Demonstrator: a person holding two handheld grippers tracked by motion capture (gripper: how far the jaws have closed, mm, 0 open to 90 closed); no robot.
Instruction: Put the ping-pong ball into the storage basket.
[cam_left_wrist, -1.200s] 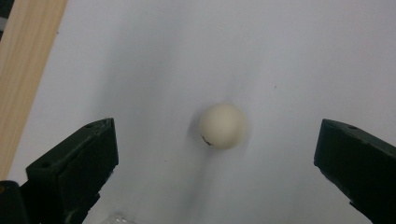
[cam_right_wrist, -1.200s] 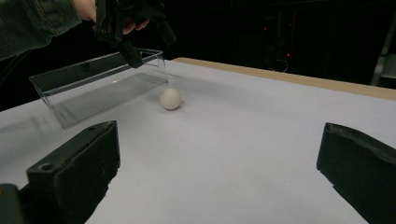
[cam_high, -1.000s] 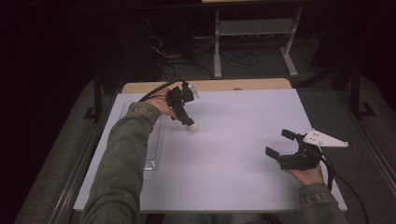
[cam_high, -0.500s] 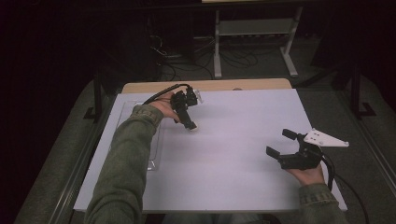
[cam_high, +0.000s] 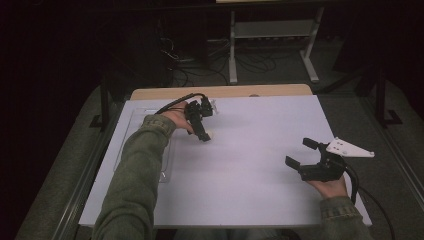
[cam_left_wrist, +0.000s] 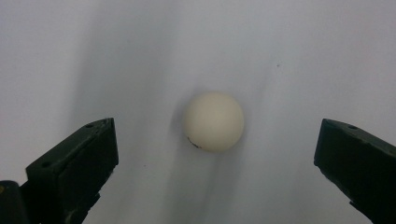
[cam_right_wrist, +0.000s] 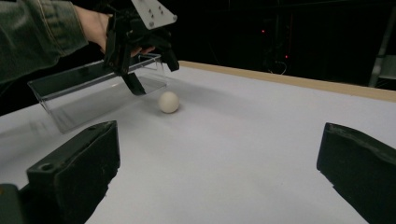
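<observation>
— White ball (cam_left_wrist: 213, 121) on the white table (cam_high: 260, 170), loose, centred between the left gripper's (cam_high: 202, 131) wide jaws. No contact.

— Clear tray (cam_right_wrist: 93, 88)?

— Just beside it, on the person's left. Right gripper (cam_high: 306, 154) also wide, holding nothing, well apart near the front edge.

— Risks?

— Likely a roll. One jaw touching first would nudge the ball off, perhaps against the tray wall. Smooth round shell; an off-centre squeeze could squirt it out.
</observation>
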